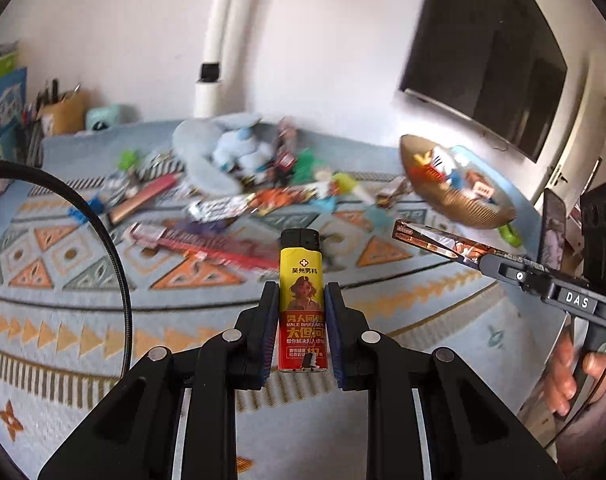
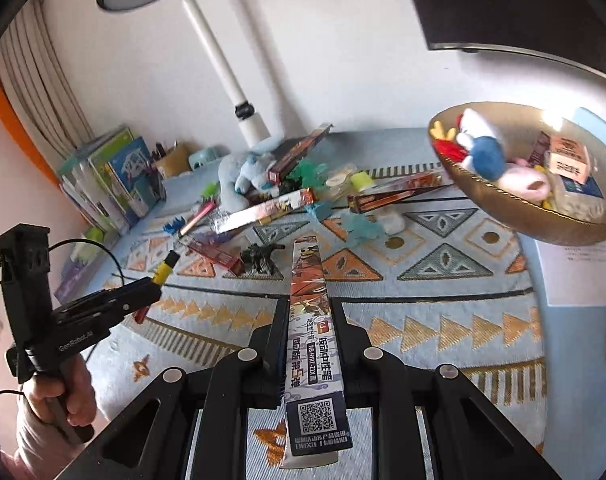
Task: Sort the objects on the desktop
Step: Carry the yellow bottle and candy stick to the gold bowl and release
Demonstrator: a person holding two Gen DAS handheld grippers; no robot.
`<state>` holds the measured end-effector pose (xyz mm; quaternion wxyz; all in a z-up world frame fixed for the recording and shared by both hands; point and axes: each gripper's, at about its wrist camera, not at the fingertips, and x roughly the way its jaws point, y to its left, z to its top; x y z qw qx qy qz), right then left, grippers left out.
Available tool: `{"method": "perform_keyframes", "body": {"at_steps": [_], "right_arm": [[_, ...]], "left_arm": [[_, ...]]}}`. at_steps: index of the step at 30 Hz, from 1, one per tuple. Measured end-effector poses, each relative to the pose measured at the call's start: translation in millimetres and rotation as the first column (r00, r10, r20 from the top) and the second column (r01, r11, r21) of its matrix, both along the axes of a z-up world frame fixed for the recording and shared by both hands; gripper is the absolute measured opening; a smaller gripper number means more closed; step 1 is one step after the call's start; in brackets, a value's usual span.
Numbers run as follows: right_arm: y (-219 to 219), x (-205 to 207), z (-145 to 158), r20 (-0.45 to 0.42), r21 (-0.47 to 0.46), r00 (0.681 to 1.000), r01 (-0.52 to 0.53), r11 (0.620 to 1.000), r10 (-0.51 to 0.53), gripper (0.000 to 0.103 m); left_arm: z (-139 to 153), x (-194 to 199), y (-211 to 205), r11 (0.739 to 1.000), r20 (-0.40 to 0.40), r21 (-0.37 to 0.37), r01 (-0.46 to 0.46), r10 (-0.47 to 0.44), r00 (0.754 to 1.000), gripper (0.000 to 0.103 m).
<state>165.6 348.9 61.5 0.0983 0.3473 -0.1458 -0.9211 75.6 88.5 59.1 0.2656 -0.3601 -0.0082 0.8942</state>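
Left tongs [image 1: 301,312] clamp a yellow lighter [image 1: 301,300], right tongs [image 2: 309,340] pinch a long pen packet [image 2: 313,336] whose overhang could twist loose above the bowl [image 2: 503,200].

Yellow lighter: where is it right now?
The yellow lighter is clamped upright in the left gripper, centre of the left wrist view, above the patterned mat. In the right wrist view it shows at left, near the dark figurine.

The pile of toys [image 1: 239,176] is motion-blurred, perhaps wrappers; the bowl [image 2: 503,200] is cut off.
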Motion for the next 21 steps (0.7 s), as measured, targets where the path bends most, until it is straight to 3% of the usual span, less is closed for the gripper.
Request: {"method": "perform_keyframes", "body": {"at_steps": [6,11,17,21], "right_arm": [[32,23,48,-0.143,0.041,0.983,0.126,0.991,-0.119,0.017],[71,22,86,-0.26,0.084,0.912,0.348,0.934,-0.316,0.017],[132,-24,96,-0.241,0.044,0.828,0.53,0.847,-0.506,0.017],[151,-54,88,-0.207,0.047,0.816,0.56,0.827,-0.54,0.017]], "left_arm": [[46,-13,47,0.996,-0.067,0.027,0.088,-0.086,0.994,0.02],[86,-42,113,0.979,-0.118,0.047,0.2,-0.193,0.974,0.02],[87,-92,205,0.943,-0.083,0.073,0.326,-0.32,0.944,0.02],[75,-123,245,0.923,-0.031,0.133,0.36,-0.359,0.933,0.02]]}}
